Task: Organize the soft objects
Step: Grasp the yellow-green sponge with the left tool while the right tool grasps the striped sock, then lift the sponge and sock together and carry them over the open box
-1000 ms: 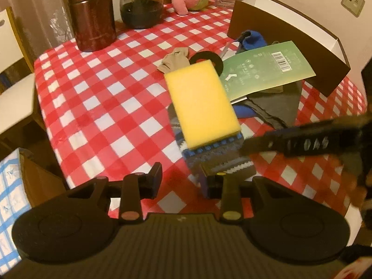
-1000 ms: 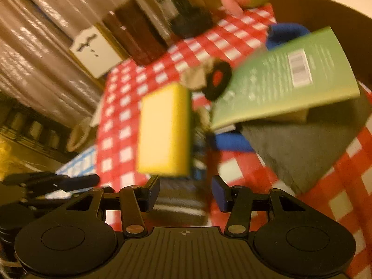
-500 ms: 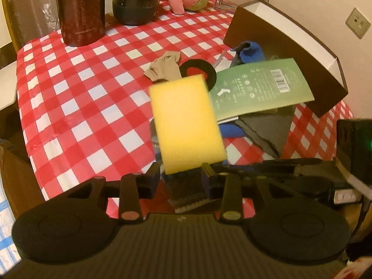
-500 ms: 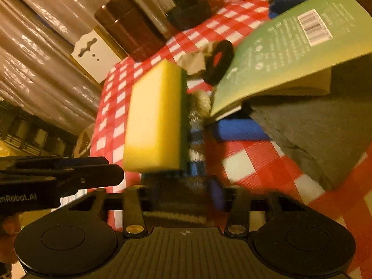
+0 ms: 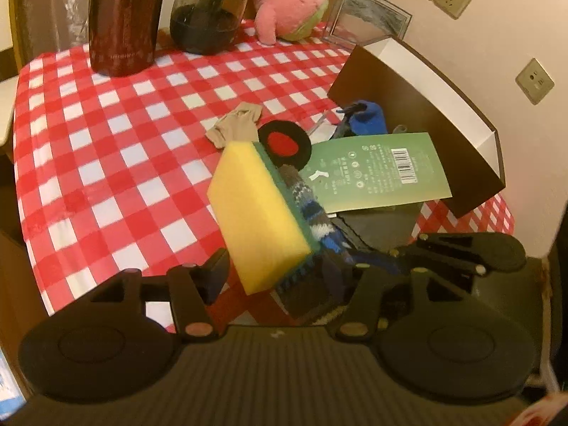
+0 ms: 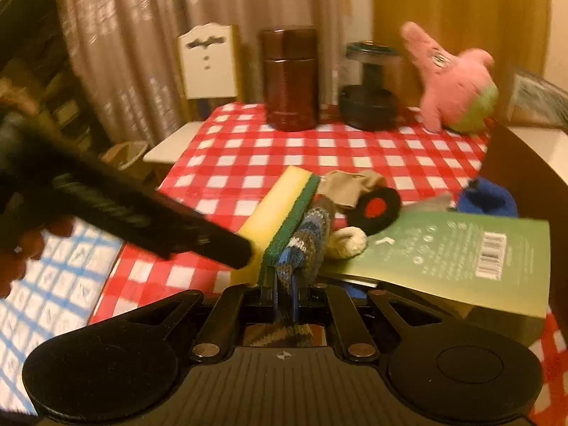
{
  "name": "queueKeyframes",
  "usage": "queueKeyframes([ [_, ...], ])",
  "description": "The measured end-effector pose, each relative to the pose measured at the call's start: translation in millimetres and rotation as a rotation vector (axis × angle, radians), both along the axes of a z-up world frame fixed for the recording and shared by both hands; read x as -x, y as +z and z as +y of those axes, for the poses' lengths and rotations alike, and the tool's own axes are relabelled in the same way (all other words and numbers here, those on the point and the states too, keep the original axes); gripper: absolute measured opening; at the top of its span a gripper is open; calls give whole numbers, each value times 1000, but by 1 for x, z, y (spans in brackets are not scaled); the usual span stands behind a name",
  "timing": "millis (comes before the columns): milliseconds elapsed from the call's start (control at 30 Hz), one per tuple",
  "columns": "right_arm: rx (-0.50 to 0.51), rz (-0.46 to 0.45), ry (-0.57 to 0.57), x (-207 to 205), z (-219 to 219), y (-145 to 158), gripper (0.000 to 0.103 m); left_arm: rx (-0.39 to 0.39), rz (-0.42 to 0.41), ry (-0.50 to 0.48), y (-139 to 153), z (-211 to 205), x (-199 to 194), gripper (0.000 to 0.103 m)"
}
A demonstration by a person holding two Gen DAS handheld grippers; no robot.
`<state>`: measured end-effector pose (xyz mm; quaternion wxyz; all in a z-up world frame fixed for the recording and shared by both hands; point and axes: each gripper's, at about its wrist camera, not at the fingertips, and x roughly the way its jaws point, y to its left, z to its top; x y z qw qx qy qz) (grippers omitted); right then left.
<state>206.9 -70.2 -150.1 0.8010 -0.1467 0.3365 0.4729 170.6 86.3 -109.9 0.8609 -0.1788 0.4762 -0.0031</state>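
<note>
Knitted sock (image 6: 312, 234), striped blue and grey, is clamped at one end between the nearly closed jaws of the right gripper (image 6: 284, 294), its length lifted at a slant above the red-and-white checked tablecloth (image 5: 106, 149). A yellow sponge (image 5: 255, 213) with a green scouring side leans tilted against the sock. The left gripper (image 5: 280, 277) stands spread around the sponge's near corner, its jaws having just been opening, with the pads not seen pressing on it. Beyond lie a beige sock (image 5: 236, 127), a black ring (image 5: 284, 142), a green card (image 5: 380, 174) resting over a dark cloth (image 5: 383, 223), and a blue sock (image 5: 367, 119) beside an open brown box (image 5: 426, 88). A pink plush toy (image 5: 287, 3), a glass jar (image 5: 209, 7) and a brown canister (image 5: 124, 17) stand at the table's far edge.
</note>
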Motion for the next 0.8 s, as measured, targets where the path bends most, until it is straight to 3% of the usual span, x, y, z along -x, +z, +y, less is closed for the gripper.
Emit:
queueKeyframes([
  [200, 41, -57, 76, 14, 9, -8, 7, -46, 22, 12, -10, 1, -5, 54],
  [267, 29, -32, 69, 9, 8, -9, 7, -88, 64, 21, -20, 2, -8, 46],
  [300, 23, -22, 68, 8, 8, -9, 7, -98, 81, 22, -25, 3, -8, 35],
  [400, 42, -11, 42, 6, 6, -8, 7, -74, 87, 26, -34, 9, -4, 34],
  [633, 36, 177, -185, -31, -30, -16, 7, -126, 75, 29, -30, 19, 9, 32],
  [800, 5, 255, -236, -47, -58, -17, 7, -118, 108, 28, -27, 30, 21, 33],
])
